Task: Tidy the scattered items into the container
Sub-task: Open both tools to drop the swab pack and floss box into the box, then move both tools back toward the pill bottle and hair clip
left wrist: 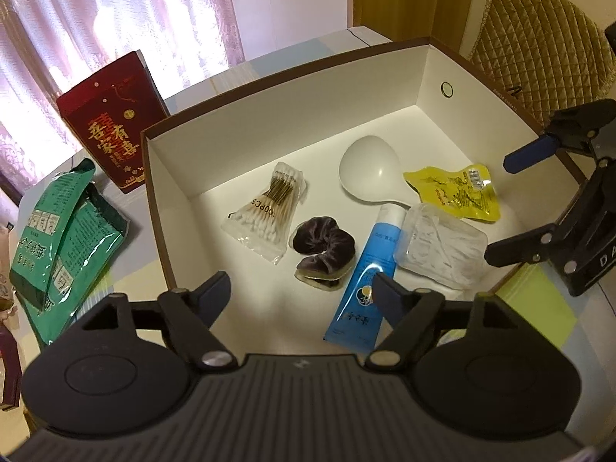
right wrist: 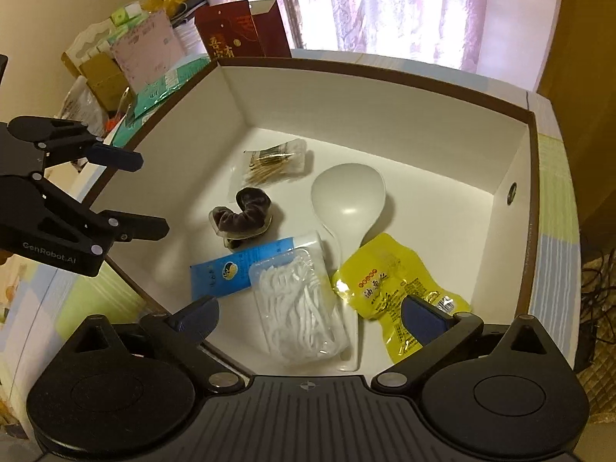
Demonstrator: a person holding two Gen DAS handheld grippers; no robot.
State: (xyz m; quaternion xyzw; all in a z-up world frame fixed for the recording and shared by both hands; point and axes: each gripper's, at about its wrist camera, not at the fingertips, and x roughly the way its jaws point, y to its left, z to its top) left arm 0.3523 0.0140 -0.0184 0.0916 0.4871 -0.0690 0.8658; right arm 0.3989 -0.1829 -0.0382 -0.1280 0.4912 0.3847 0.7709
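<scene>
**Six items lie in the box, both grippers spread and empty**

The brown-rimmed, white-lined cardboard box (left wrist: 419, 77) sits on a pastel checked tabletop (left wrist: 539, 308) and holds all the small items on its floor. A clear packet of wooden-stemmed cotton swabs (left wrist: 267, 208) lies toward the far wall, with a dark brown velvet scrunchie (left wrist: 321, 248) just beside it. A blue and white squeeze tube (left wrist: 369, 273) lies next to the scrunchie, and a clear plastic pack of white floss picks (right wrist: 298, 308) overlaps the tube's cap end. A white plastic rice spoon (right wrist: 348, 196) rests bowl toward the far wall, its handle running under the floss pack. A yellow foil snack pouch (right wrist: 389, 292) lies against the spoon's other side.

The left gripper (left wrist: 300, 296) hangs over the box's near edge, fingers wide apart with nothing between them. The right gripper (right wrist: 308, 317) is likewise spread wide and empty above the floss pack and pouch.

Outside the box stand a dark red printed carton (left wrist: 111, 119) and a green foil bag (left wrist: 65, 231).
</scene>
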